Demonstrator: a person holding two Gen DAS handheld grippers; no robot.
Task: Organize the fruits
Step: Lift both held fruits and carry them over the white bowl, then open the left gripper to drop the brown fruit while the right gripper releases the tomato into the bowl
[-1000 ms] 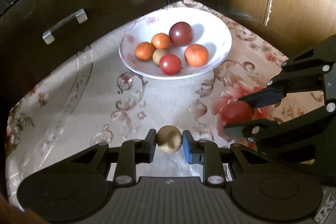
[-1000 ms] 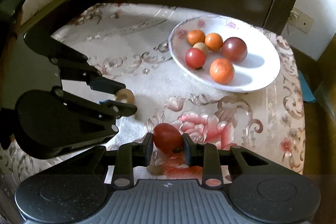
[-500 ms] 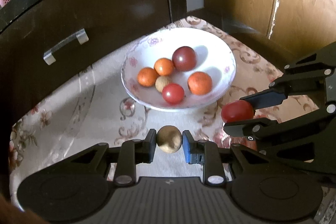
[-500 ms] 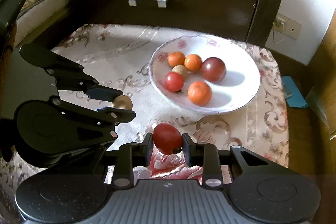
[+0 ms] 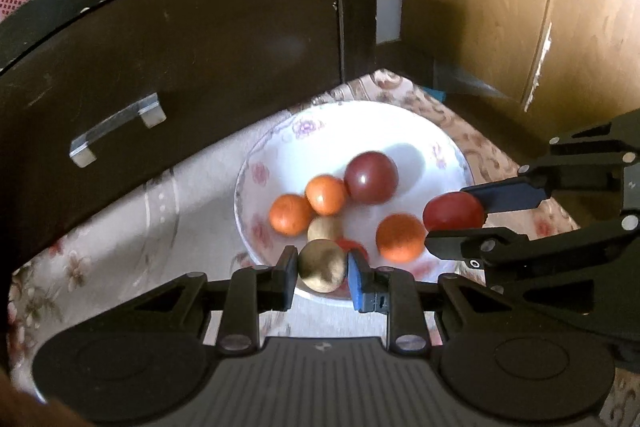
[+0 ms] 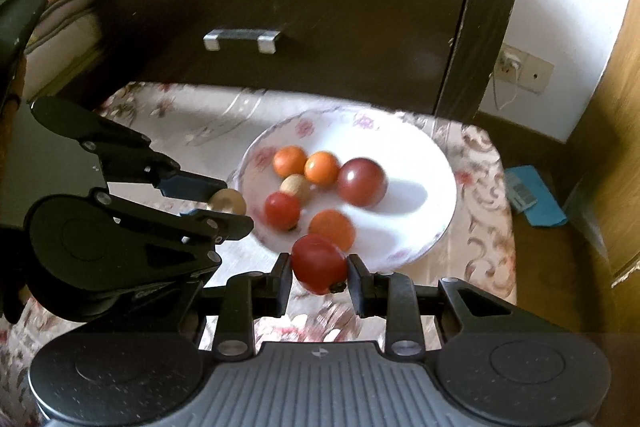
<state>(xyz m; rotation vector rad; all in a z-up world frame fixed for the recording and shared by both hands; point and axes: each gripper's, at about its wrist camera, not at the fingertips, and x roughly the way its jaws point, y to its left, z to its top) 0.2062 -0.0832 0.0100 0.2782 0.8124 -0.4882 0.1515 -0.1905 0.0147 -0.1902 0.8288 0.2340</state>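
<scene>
My left gripper is shut on a small tan round fruit and holds it over the near rim of the white floral bowl. My right gripper is shut on a red tomato above the bowl's near rim. The bowl holds several fruits: a dark red plum, orange ones, a tan one and a red tomato. The right gripper with its tomato shows at the right in the left wrist view; the left gripper shows at the left in the right wrist view.
The bowl stands on a floral tablecloth. A dark cabinet with a metal drawer handle rises right behind the table. A wooden door is at the right. A blue item lies on the floor beside the table.
Both grippers have risen and moved forward toward the bowl with their fruits held. They now hang over the bowl's near rim.
</scene>
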